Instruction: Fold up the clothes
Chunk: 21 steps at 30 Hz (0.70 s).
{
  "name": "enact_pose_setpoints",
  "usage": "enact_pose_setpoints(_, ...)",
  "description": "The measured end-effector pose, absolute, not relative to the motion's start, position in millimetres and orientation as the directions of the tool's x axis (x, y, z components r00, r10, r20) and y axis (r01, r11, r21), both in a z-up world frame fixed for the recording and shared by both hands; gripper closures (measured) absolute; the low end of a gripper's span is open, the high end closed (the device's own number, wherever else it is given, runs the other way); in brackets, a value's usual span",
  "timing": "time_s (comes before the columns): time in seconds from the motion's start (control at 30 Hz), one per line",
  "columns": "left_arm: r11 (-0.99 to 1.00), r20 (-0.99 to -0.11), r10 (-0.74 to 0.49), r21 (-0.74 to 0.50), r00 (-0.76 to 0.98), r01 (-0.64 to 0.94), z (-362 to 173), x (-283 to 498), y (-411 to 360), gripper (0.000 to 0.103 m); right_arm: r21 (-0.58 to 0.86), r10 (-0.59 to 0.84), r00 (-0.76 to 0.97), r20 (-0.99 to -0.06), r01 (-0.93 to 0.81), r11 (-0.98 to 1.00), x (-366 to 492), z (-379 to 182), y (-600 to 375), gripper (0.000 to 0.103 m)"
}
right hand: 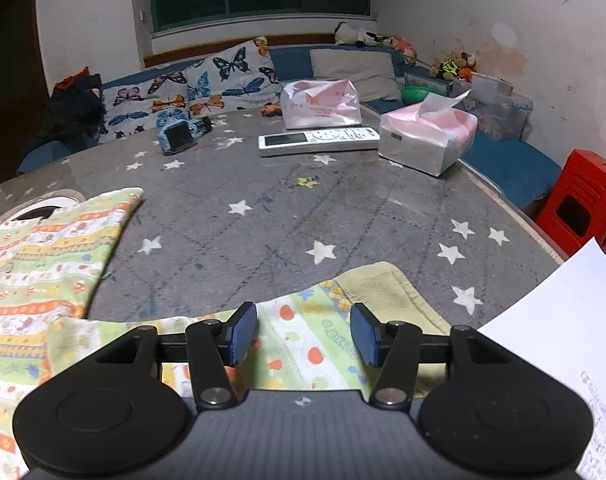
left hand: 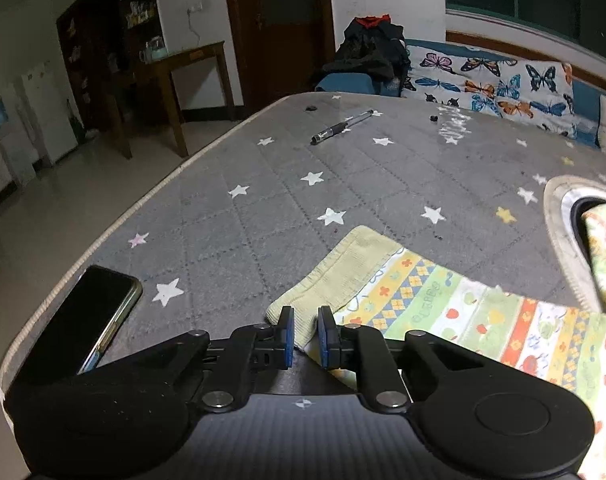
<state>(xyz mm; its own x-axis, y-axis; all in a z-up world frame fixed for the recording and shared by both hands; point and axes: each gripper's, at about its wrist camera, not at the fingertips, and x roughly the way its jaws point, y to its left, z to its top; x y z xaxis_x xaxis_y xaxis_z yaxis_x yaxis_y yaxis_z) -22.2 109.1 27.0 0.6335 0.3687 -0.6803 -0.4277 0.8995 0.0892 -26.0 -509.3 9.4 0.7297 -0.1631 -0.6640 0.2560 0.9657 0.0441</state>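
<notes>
Clothes here means one small striped, printed garment (right hand: 43,264) with ribbed pale-green cuffs, lying partly spread on the grey star-quilted table (right hand: 343,208); we see the left gripper (left hand: 306,334) with narrow jaws straddling one cuff (left hand: 331,272) without clearly pinching it, and the right gripper (right hand: 303,334) spread wide over the other cuff (right hand: 391,292). We judge a cuff pick-up is in hand, calling for both to close before any lift. Faint green lettering on the fabric is unreadable, as is the printed sheet (right hand: 563,340) at 3 o'clock.
</notes>
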Motion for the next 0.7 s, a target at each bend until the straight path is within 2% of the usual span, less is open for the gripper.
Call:
enact_pose_setpoints(0.17, 0.931, -0.655, 0.299, 0.041, 0.695, -0.362, 48, -31, 83, 0.088, 0.067, -0.106, 0.751, -0.652, 0.196, 0.978, -40, 23, -493, 0.049)
enact_pose_setpoints(0.37, 0.99, -0.645, 0.053, -0.068, 0.763, -0.127, 63, -38, 21, 0.085, 0.068, 0.028, 0.766, -0.643, 0.021, 0.997, -53, 34, -445, 0.046)
enact_pose_setpoints(0.53, 0.986, -0.653, -0.155, -0.147, 0.742, 0.076, 58, -35, -34, 0.085, 0.081, 0.156, 0.759, -0.632, -0.135, 0.987, -60, 39, -398, 0.045)
enact_pose_setpoints(0.7, 0.97, -0.659, -0.241, -0.14, 0.713, 0.2, 47, -38, -77, 0.085, 0.05, 0.208, 0.745, -0.634, -0.229, 0.972, -65, 35, -362, 0.044)
